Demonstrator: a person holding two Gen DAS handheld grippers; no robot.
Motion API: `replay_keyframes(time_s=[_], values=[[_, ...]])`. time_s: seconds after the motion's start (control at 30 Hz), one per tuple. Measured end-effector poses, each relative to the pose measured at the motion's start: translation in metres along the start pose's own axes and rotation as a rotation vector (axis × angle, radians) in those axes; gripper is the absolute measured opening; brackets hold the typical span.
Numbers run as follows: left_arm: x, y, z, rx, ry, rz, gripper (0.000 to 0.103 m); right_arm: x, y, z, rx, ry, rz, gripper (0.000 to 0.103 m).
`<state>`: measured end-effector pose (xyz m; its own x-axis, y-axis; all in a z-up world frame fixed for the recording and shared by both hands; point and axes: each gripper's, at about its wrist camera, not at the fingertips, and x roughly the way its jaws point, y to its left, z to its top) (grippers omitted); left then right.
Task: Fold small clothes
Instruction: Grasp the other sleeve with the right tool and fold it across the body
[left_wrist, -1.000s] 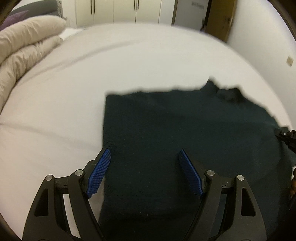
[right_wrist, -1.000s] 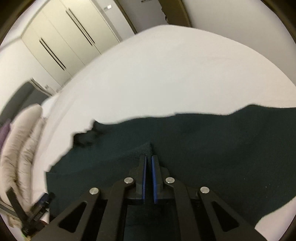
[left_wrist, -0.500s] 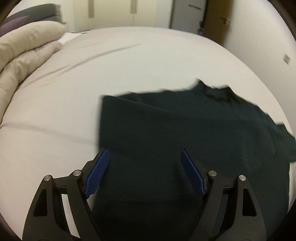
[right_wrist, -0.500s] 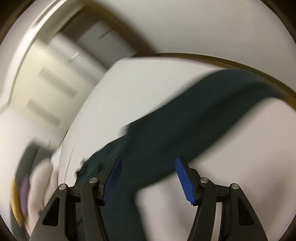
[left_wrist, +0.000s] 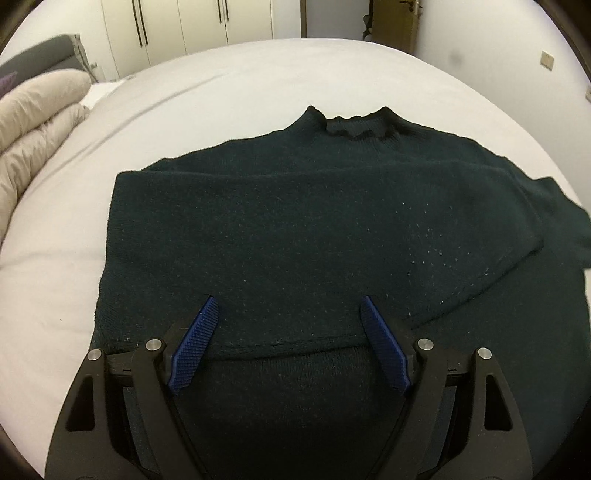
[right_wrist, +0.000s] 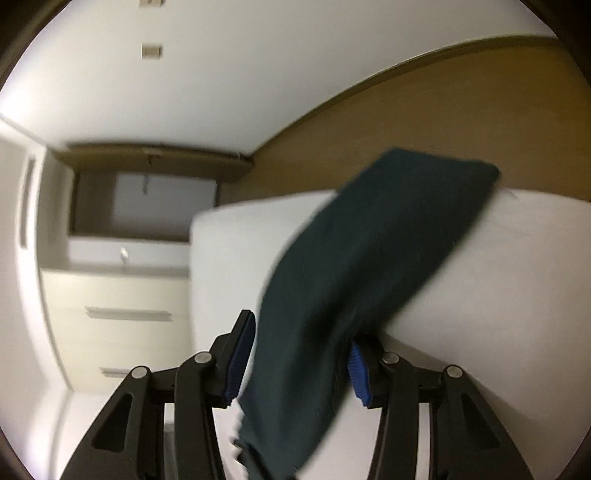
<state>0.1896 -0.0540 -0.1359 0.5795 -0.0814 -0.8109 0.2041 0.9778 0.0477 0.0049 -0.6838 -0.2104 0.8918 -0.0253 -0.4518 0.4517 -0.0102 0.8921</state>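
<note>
Both grippers, left gripper and right gripper, are now spread; sweater sleeve, centre frame, released, next fold pending.

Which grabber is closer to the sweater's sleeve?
Right. The right gripper is open with the sleeve running between its fingers. The left gripper, also open, hovers over the sweater body near its folded edge, away from that sleeve.

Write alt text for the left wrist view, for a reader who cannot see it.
A dark green knit sweater lies spread on a white bed, collar farthest from the camera, with one side already folded across its front. The left tool hovers open over the sweater's near edge, gripping nothing. A beige duvet is bunched at the left, with wardrobe doors behind.
</note>
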Motion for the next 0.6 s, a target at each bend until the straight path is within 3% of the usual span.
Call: replay_keyframes(time_s=[0.2,0.23,0.3,0.43,0.5,0.6], values=[[0.004,-0.001,-0.006,-0.006,-0.018,0.001,0.092,0.011,0.01,0.008,-0.029,-0.067,0.033,0.046],[0.005,0.002,-0.006,-0.019,-0.014,-0.012,0.092,0.014,0.016,0.005,-0.061,-0.071,0.019,0.041],[0.003,0.009,-0.007,-0.049,-0.012,-0.054,0.092,0.018,0.03,-0.003,-0.132,-0.067,-0.018,0.012],[-0.011,0.036,-0.01,-0.149,-0.028,-0.15,0.092,0.024,0.073,-0.028,-0.295,-0.097,-0.088,0.009],[-0.018,0.061,-0.007,-0.234,-0.038,-0.187,0.092,0.028,0.113,-0.056,-0.428,-0.102,-0.118,0.009],[-0.029,0.098,-0.01,-0.361,-0.064,-0.238,0.092,0.051,0.186,-0.139,-0.745,-0.053,-0.132,0.009]])
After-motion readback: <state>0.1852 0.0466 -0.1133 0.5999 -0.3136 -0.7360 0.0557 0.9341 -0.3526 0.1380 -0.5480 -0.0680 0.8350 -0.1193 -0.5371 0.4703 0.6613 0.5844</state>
